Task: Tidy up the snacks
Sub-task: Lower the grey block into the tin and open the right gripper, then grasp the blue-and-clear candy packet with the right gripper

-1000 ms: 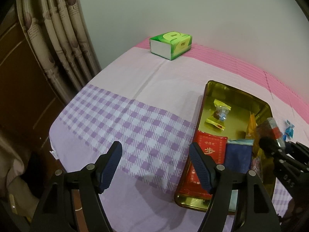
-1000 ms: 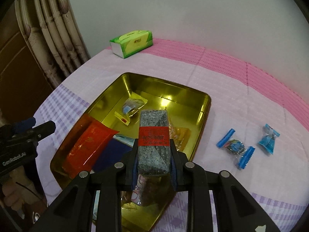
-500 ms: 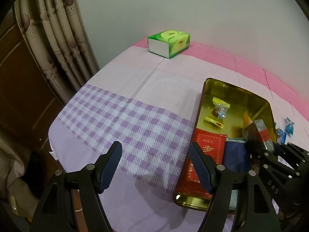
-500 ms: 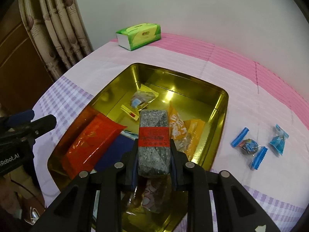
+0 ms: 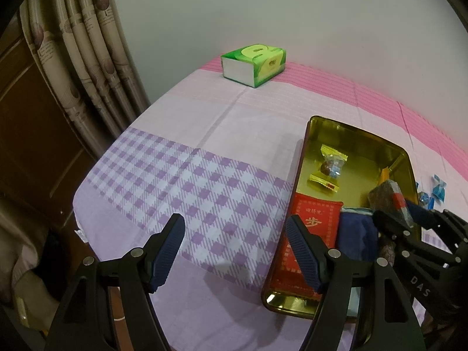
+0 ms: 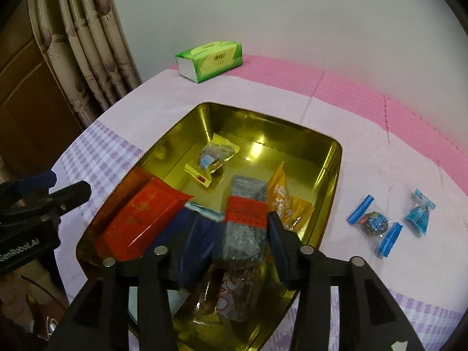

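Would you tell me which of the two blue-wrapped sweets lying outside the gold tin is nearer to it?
The twist-wrapped sweet with ribbed blue ends and a dark centre; the plain light-blue sweet lies farther from the gold tin.

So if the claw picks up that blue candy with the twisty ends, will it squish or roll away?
The blue twist-wrapped candy probably won't roll far: its flared wrapper ends lie flat on the tablecloth. The wrapper looks thin and crinkly, so it may slip. The dark lump in the middle looks firm, likely not squishy.
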Demonstrator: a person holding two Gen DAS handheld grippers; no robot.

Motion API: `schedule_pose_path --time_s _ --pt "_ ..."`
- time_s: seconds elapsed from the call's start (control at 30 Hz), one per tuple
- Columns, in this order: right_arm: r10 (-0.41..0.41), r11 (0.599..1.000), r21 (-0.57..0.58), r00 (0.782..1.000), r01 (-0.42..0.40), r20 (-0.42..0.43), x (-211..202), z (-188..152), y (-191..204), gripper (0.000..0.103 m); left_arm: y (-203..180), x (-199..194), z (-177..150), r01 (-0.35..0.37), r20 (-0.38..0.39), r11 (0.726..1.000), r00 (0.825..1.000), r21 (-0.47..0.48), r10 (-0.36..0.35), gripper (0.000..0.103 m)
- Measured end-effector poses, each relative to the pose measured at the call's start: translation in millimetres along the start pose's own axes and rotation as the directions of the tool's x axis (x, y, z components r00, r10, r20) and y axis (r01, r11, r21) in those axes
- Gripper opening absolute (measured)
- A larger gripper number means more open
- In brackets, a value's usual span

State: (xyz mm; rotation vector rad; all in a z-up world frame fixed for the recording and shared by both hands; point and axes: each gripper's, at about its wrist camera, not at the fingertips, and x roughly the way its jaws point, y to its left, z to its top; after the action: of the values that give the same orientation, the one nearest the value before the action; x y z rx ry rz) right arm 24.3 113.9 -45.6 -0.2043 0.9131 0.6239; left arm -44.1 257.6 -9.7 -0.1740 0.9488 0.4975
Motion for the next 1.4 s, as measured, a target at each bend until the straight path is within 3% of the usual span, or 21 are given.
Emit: schedule_pose_path --time_s 0.57,0.8,1.0,1.17,1.4 --pt "-0.023 0.998 0.056 0.996 0.018 0.081 -32.7 10.2 -25.7 0.046 -3.0 0.3 0.0 0.002 0.000 1.000 1.000 0.022 -0.002 0.072" --pt "-0.123 0.984 0.142 0.988 0.109 0.097 -49.1 10.0 -81.7 0.047 -3.2 0.7 0.2 0.002 -0.002 1.000 1.000 0.023 -0.002 0.072" --pt "-0.222 0.949 0.239 0.974 0.206 0.044 -49.1 3.4 -149.2 0.047 -3.0 0.3 -0.1 0.000 0.000 1.000 1.000 0.023 0.000 0.072" --pt "-0.254 0.922 0.298 0.967 0.248 -0.019 -36.9 -0.6 -192.6 0.047 -3.3 0.1 -0.1 0.001 0.000 1.000 1.000 0.022 -0.001 0.072" --pt "-0.265 0.904 0.332 0.963 0.269 -0.058 -17.4 -3.1 -215.8 0.047 -4.8 1.1 0.5 -0.002 0.004 0.999 1.000 0.033 0.002 0.072"
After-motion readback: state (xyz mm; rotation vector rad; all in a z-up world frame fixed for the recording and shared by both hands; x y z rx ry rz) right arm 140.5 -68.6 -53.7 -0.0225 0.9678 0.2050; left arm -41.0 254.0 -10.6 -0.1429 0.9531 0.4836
